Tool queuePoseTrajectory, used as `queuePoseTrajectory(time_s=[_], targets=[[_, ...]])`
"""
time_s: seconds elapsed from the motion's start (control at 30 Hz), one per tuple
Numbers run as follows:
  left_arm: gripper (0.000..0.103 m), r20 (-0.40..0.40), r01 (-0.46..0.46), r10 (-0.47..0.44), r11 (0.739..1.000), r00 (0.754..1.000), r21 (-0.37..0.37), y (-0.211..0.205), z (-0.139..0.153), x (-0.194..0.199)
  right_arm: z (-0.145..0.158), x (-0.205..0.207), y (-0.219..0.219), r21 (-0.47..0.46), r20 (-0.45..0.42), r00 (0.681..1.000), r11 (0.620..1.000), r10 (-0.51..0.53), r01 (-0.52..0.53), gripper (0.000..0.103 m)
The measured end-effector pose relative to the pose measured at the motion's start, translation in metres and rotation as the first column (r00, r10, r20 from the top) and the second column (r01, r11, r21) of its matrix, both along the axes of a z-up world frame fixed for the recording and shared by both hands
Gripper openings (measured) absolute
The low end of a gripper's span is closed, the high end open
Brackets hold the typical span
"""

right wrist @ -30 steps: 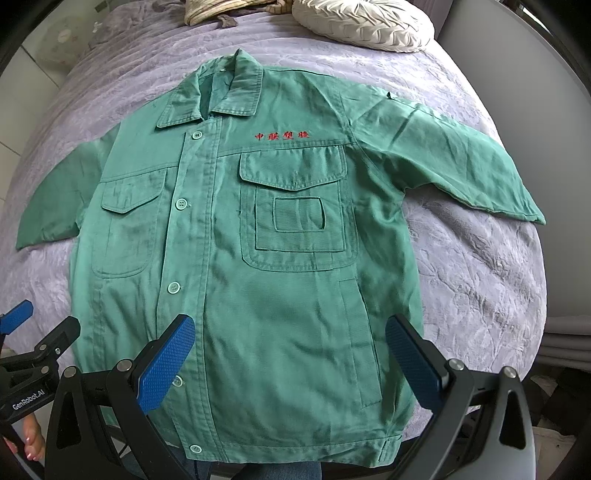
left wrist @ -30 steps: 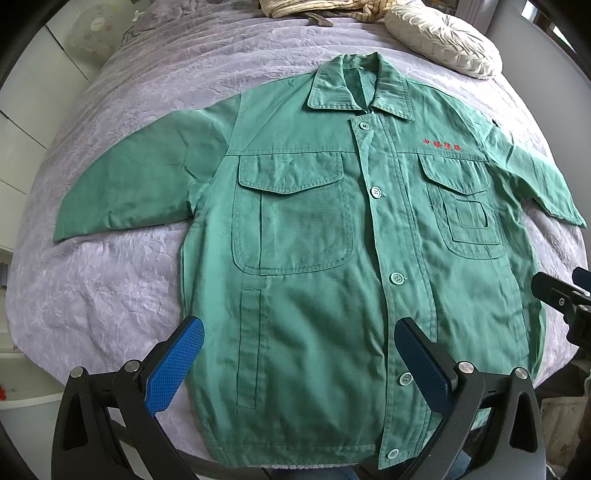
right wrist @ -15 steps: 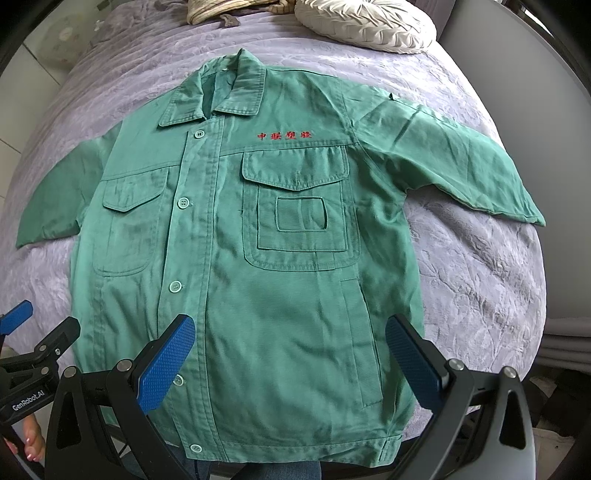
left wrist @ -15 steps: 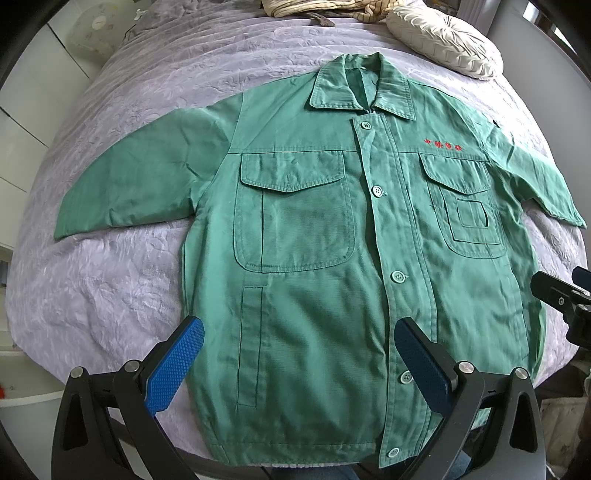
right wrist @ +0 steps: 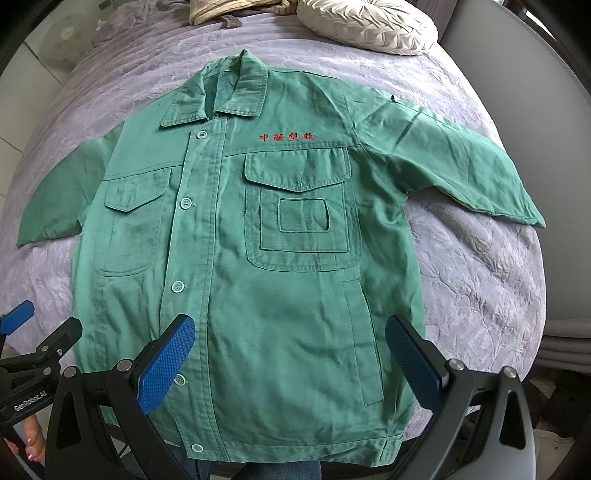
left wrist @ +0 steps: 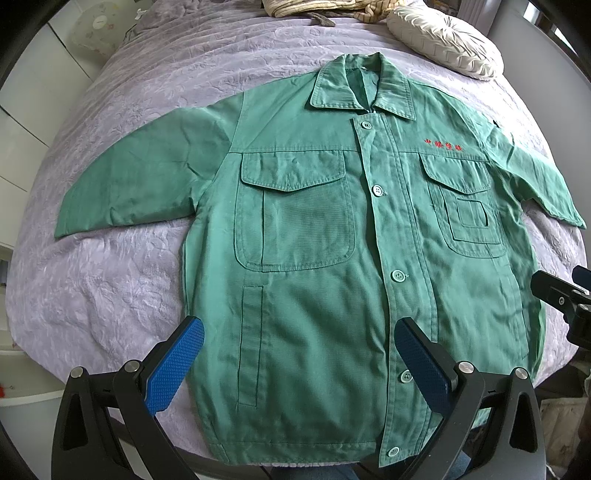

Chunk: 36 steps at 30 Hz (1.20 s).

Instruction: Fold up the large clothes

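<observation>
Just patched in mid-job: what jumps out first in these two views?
A green work jacket lies spread flat, front up and buttoned, across a lilac bedspread, red embroidery above one chest pocket. A white pleated cushion sits beyond the collar. Both tongs, left and right, hang open over the hem.

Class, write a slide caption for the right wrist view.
Open right hand-held gripper above a green jacket spread flat on a bed.
</observation>
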<state>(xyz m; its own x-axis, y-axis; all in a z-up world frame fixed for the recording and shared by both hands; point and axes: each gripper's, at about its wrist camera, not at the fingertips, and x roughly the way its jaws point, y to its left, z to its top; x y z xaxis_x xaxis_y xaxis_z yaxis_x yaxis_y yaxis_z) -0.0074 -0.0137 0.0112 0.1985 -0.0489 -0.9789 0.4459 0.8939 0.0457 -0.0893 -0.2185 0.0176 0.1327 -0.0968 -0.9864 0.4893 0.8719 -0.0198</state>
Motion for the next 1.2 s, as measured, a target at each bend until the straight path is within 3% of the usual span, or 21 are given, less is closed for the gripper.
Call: queuePoseTrajectory(time_s=[1.2], targets=[[0.103,-0.008,-0.005,0.005,1.0,1.0,-0.008,0.0096,-0.0017,-0.0026,-0.0027,-0.0008,0.0016,-0.004,-0.009,1.0,1.0,0.001,-0.001,0.103]])
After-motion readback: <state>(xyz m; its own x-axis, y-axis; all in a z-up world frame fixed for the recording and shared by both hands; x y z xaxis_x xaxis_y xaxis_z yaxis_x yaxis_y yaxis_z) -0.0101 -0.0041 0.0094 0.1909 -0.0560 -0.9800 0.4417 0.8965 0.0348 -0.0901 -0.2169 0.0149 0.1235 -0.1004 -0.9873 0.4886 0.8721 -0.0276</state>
